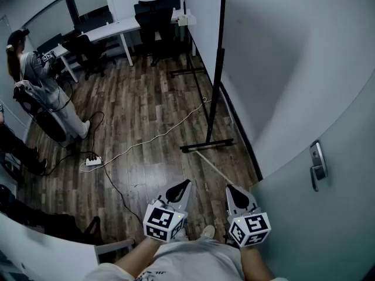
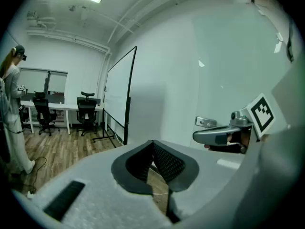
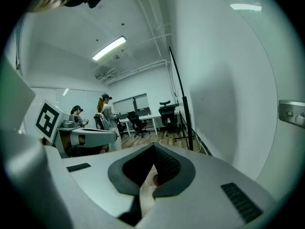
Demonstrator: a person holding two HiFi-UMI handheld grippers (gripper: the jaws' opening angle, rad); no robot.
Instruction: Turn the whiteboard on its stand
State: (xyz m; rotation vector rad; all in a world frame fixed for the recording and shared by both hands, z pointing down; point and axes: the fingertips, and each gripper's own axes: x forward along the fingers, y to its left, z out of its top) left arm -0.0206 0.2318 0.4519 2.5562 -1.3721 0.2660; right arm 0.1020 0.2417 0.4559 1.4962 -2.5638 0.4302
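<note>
The left gripper and right gripper were held closed, empty. The whiteboard was located at 12 o'clock, edge-on, well apart; the right gripper was judged nearer.

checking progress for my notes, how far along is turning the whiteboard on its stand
Nothing looks done yet: the whiteboard stands along the wall, untouched. In hand: nothing; the left hand-held gripper and right hand-held gripper are shut, empty and short of it. Left to do: approach, grasp its edge, turn it.
</note>
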